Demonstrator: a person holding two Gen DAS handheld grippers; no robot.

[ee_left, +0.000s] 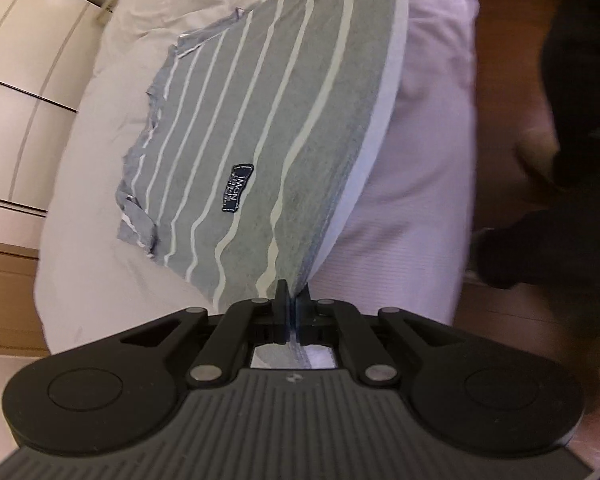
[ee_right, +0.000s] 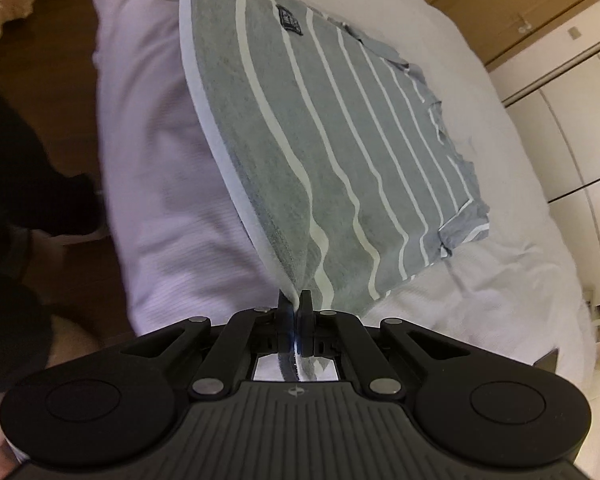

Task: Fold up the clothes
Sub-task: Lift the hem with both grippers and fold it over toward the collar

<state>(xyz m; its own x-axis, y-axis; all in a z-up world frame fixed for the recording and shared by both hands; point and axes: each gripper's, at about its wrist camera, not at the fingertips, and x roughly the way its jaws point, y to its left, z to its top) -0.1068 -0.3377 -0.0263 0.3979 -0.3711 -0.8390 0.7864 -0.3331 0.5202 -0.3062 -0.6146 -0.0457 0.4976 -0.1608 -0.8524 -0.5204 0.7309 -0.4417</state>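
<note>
A grey T-shirt (ee_left: 260, 120) with thin white stripes and a small dark label (ee_left: 238, 189) lies spread on a white bed (ee_left: 100, 168) — its near hem is lifted off the bedding. The left gripper (ee_left: 293, 300) is clamped tight on one corner of that hem; the right gripper (ee_right: 295, 300) is pinched closed on the other corner. White wardrobe doors (ee_left: 24, 80) stand beyond the bed — no containers show.
</note>
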